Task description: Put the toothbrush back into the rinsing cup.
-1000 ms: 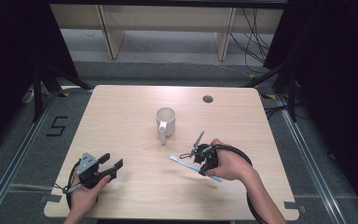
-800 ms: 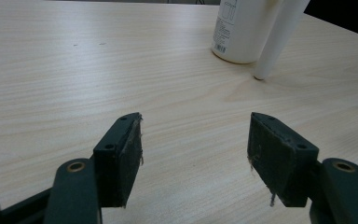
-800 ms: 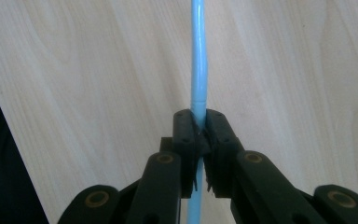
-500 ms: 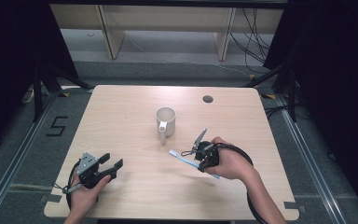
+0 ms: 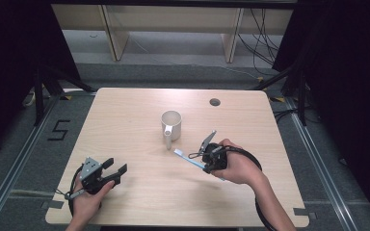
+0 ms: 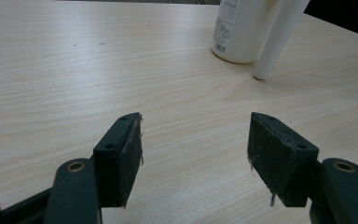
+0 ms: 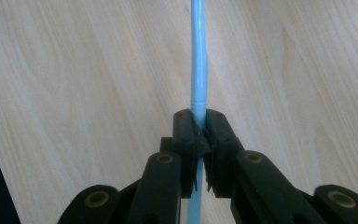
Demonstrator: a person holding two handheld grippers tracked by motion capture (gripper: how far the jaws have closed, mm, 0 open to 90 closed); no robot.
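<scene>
A white mug point(image 5: 171, 124) stands upright at the table's middle, its handle turned toward the person; in the left gripper view the mug point(image 6: 242, 28) rises at the far right. My right gripper point(image 5: 204, 160) is to the right of the mug and shut on a slim blue toothbrush point(image 5: 185, 157), whose white end points toward the mug's handle. In the right gripper view the jaws point(image 7: 199, 123) pinch the blue toothbrush point(image 7: 198, 60), which runs straight up over the wood. My left gripper point(image 5: 116, 166) rests near the front left edge, open, with bare table between its pads point(image 6: 196, 140).
A dark round cable hole point(image 5: 215, 102) sits near the wooden table's point(image 5: 125, 110) far edge. Black cables trail from both grippers over the front edge. Shelf legs and floor cables lie beyond the table.
The toothbrush's white end has shifted slightly toward the mug. Both hands and the left gripper look unmoved.
</scene>
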